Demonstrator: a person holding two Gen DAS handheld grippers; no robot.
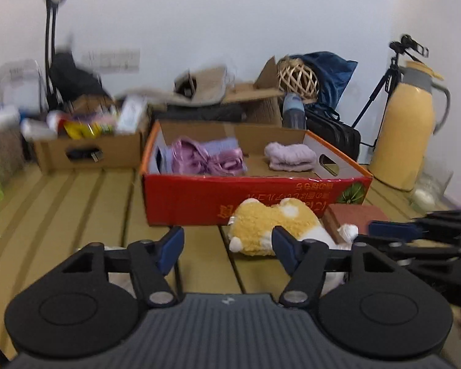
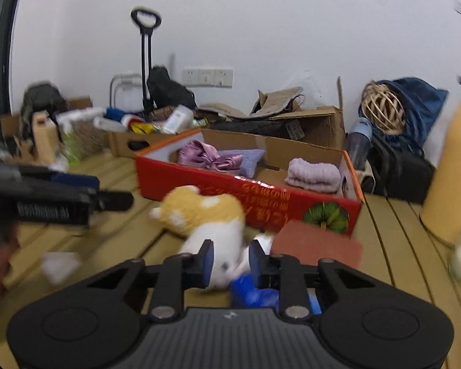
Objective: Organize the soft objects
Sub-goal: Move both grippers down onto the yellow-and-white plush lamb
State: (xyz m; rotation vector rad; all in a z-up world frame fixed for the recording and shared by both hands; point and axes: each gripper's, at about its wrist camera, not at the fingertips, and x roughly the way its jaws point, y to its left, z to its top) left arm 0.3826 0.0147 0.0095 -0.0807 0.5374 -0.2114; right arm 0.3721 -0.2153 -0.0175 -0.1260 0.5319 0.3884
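Observation:
A yellow and white plush toy (image 1: 270,227) lies on the slatted table in front of the red cardboard box (image 1: 199,196). The box holds purple satin cloth (image 1: 206,156) and a folded lilac towel (image 1: 289,156). My left gripper (image 1: 227,246) is open and empty, just left of the plush. In the right wrist view my right gripper (image 2: 230,261) is shut on the plush toy's (image 2: 206,212) white rear end. The box (image 2: 230,184) with the satin cloth (image 2: 209,156) and towel (image 2: 313,175) stands behind it. The right gripper also shows at the left wrist view's right edge (image 1: 415,230).
A reddish-brown block (image 1: 353,215) lies right of the plush, also in the right wrist view (image 2: 316,243). A yellow thermos jug (image 1: 405,132) stands at the right. A brown box of clutter (image 1: 86,150) sits behind left. A blue object (image 2: 252,289) lies under my right gripper.

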